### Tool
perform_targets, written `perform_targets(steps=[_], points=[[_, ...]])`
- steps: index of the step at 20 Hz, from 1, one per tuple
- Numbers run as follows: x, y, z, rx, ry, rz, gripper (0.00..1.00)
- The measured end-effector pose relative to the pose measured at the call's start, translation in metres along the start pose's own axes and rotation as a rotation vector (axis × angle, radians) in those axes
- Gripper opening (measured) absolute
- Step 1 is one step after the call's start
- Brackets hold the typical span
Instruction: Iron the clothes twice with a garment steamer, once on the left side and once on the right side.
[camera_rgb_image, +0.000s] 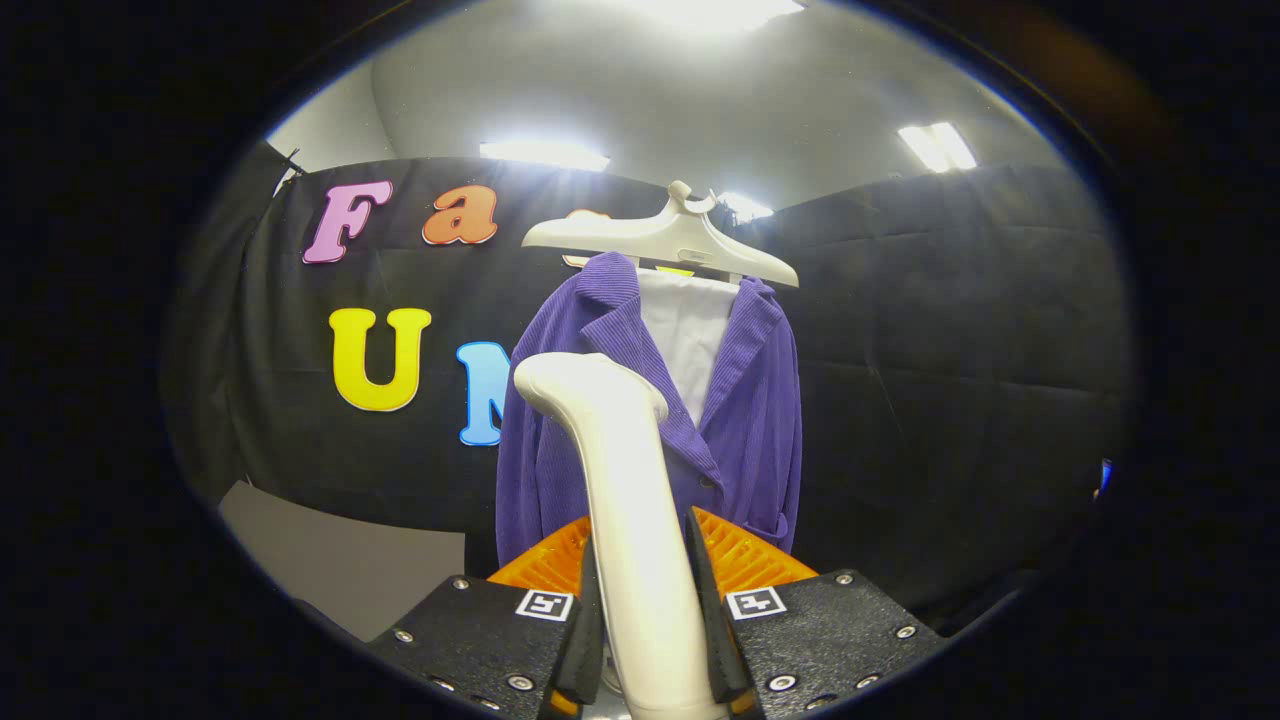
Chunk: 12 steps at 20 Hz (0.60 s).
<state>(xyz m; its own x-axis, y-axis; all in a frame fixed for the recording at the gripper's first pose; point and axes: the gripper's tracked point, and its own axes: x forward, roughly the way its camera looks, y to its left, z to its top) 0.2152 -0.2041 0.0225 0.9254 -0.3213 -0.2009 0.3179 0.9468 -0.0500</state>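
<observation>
Gripper (645, 640): my two fingers are pinched onto the smooth cream plastic handle of the garment steamer (630, 520), one finger pressing on each side low on the handle, so the tool is firmly in my hold.
Steamer: the handle rises from between my fingers and curves over at the top into a rounded head that points away from me, toward the clothing; I cannot see its steam face from behind.
Ribbed part: an orange ridged panel (745, 555) sits just behind the handle, spreading out to either side of it; I cannot tell what it belongs to.
Clothing: a purple corduroy jacket (750, 420) worn over a white shirt (690, 335) hangs straight ahead, beyond the steamer head, with its front open and facing me.
Hanger: a broad cream plastic hanger (660, 240) carries both garments from above.
Contact: I judge the head to be apart from the fabric, not yet pressed to it.
Step in hand: bringing the head to one front panel for the first pass.
Doing it well: I should start high near a lapel, keep the head flat and lightly against the corduroy, draw it down slowly in one straight stroke, then repeat on the other side without swinging the hanger.
</observation>
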Motion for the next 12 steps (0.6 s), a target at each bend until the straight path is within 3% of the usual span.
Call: perform_targets(steps=[7,12], points=[[0.042,-0.012,0.011,0.041,-0.022,-0.025,0.41],[0.07,-0.013,0.003,0.029,-0.003,0.003,0.42]])
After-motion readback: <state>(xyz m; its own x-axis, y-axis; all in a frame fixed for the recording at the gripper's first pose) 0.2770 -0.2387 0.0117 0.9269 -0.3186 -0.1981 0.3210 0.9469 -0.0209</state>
